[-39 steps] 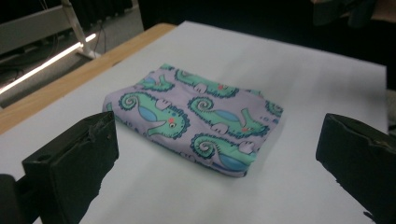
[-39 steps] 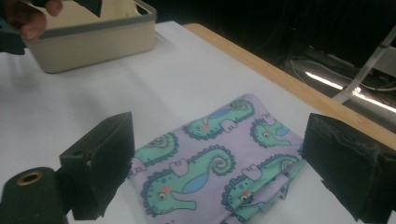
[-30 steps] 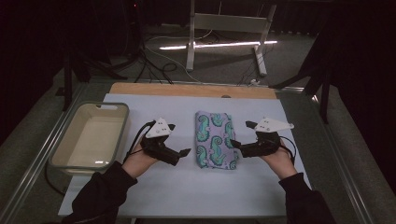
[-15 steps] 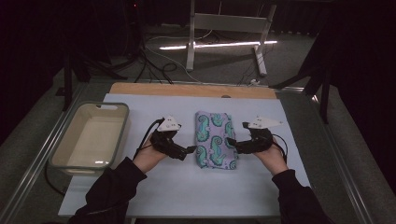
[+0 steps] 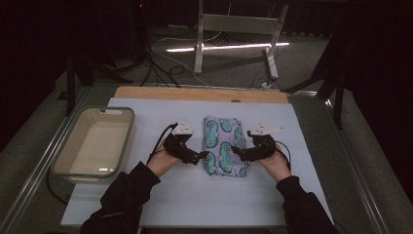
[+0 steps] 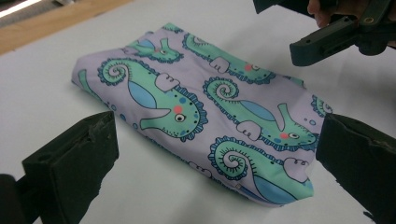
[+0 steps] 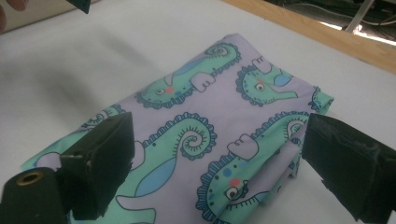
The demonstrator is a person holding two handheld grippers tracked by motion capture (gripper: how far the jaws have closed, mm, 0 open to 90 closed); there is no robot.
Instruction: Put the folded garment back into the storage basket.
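- White mat [image 5: 195, 204] is covering the table, with a wood strip [image 5: 199, 93] running along its far edge; dark room beyond, a metal stand [image 5: 238, 29] and cables [image 5: 165, 68] sitting on the floor behind.
- Folded cloth [image 5: 223, 145] with seahorse print is lying flat near the mat's middle; it serves as the landmark below.
- Beige bin [image 5: 95, 144] is sitting well left of the cloth, at the mat's left edge.
- Left gripper [image 5: 204, 155] is sitting just left of the cloth's near half, jaws gaping wide; in the left gripper view the cloth [image 6: 201, 116] is lying between and beyond them, not touched.
- Right gripper [image 5: 234, 151] is sitting at the cloth's right edge, jaws also spread wide; in the right gripper view the cloth [image 7: 210, 140] is lying right under them, its folded edge beside the right-hand jaw. Contact: can't tell.
- Nothing is blocking either gripper's way to the cloth.
- Versus a second ago: both grippers are closing in on the cloth, the right one from just off its side onto its edge. Cloth and bin are staying put.
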